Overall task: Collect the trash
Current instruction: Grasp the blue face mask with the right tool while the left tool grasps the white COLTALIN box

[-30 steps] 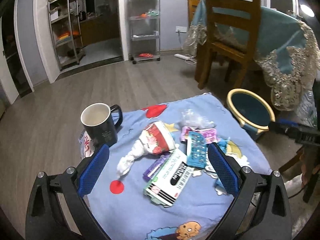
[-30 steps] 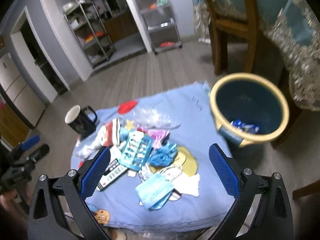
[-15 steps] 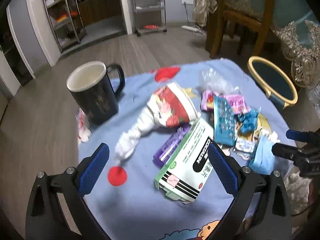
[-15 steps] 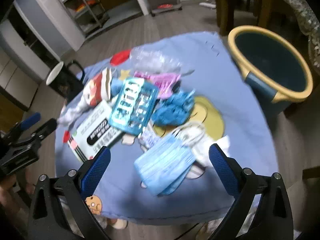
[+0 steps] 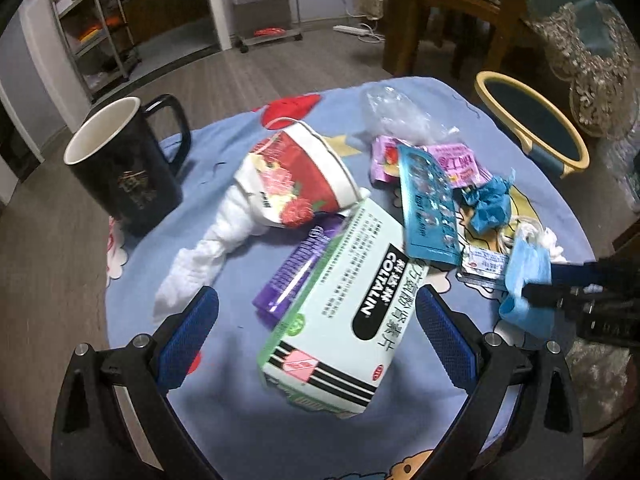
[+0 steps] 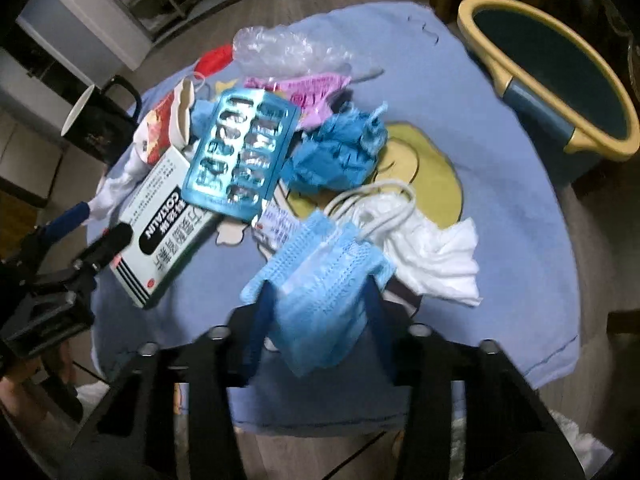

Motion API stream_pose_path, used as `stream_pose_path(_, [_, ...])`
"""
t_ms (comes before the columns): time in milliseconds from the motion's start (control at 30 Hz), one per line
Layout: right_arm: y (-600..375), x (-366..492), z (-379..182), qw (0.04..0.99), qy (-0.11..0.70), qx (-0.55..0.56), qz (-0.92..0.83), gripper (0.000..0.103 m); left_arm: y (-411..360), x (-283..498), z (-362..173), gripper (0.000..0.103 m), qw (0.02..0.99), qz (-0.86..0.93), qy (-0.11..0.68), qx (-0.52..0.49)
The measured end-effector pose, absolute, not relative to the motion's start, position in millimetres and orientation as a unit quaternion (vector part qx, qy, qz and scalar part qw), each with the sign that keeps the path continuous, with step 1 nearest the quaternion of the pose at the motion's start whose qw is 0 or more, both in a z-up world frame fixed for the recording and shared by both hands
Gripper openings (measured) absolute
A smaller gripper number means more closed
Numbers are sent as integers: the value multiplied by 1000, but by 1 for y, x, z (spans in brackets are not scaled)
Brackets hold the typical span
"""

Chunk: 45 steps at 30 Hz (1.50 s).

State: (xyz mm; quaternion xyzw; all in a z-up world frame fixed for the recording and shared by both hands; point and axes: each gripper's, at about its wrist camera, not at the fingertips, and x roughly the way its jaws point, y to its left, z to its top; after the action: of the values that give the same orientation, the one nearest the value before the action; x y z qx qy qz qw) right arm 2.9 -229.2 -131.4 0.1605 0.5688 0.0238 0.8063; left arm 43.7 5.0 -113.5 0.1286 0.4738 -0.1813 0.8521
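Trash lies on a small table under a blue cartoon cloth (image 5: 224, 432). My left gripper (image 5: 316, 332) is open, its jaws on either side of a green and white medicine box (image 5: 344, 304). My right gripper (image 6: 320, 300) has closed on a blue face mask (image 6: 324, 276), which also shows in the left wrist view (image 5: 528, 276). Nearby lie a teal blister pack (image 6: 240, 152), a crumpled blue glove (image 6: 340, 152), white tissue (image 6: 436, 248), a red paper cup (image 5: 296, 176), a purple wrapper (image 5: 292, 272) and a clear plastic bag (image 6: 288, 48).
A black mug (image 5: 124, 168) stands at the table's left. A blue bin with a yellow rim (image 6: 560, 76) stands on the floor right of the table. A wooden chair (image 5: 452, 12) and a draped table are behind it. Metal shelves (image 5: 96, 28) stand far back.
Both grippers have moved down and closer to the table. My right gripper has gone from wide open to closed on the blue face mask. My left gripper now straddles the medicine box.
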Motion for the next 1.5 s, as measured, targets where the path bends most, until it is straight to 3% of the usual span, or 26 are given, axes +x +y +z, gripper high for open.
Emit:
stream_pose_path(100, [-233, 4, -127, 808, 562, 175, 31, 13, -1, 43, -118, 97, 849, -187, 476, 138])
stream_pose_path(200, [-235, 7, -119, 815, 550, 179, 37, 9, -5, 43, -121, 97, 847, -190, 475, 146])
stream_pose_path(567, [-263, 15, -63, 857, 465, 217, 46, 4, -22, 44, -138, 97, 838, -196, 478, 177])
stream_pose_path(800, [-260, 20, -86, 834, 500, 226, 51, 5, -33, 40, -150, 91, 833, -188, 470, 222])
stream_pose_path(900, [-251, 21, -94, 825, 516, 220, 64, 16, -37, 37, -150, 80, 833, -184, 458, 250])
stream_pose_path(1100, [-230, 20, -107, 806, 546, 201, 107, 38, -27, 42, -143, 78, 832, -190, 470, 228])
stream_pose_path(1133, [-226, 19, -109, 802, 552, 197, 114, 41, -22, 43, -139, 74, 835, -190, 472, 212])
stream_pose_path(1167, [-221, 19, -113, 797, 560, 192, 121, 42, -18, 46, -135, 52, 837, -190, 472, 200])
stream_pose_path(1233, [-216, 19, -121, 786, 572, 193, 132, 50, -7, 51, -124, 40, 843, -193, 477, 156])
stream_pose_path(1300, [-209, 19, -128, 777, 586, 184, 138, 52, 1, 55, -119, 36, 842, -199, 484, 129])
stream_pose_path(1400, [-202, 20, -134, 769, 599, 173, 143, 55, -1, 50, -120, 35, 843, -195, 482, 139])
stream_pose_path(1467, [-198, 19, -135, 767, 601, 172, 147, 56, -3, 46, -121, 44, 839, -205, 485, 137])
stream_pose_path(1500, [-196, 19, -137, 765, 604, 165, 148, 56, -5, 44, -122, 56, 838, -208, 485, 141])
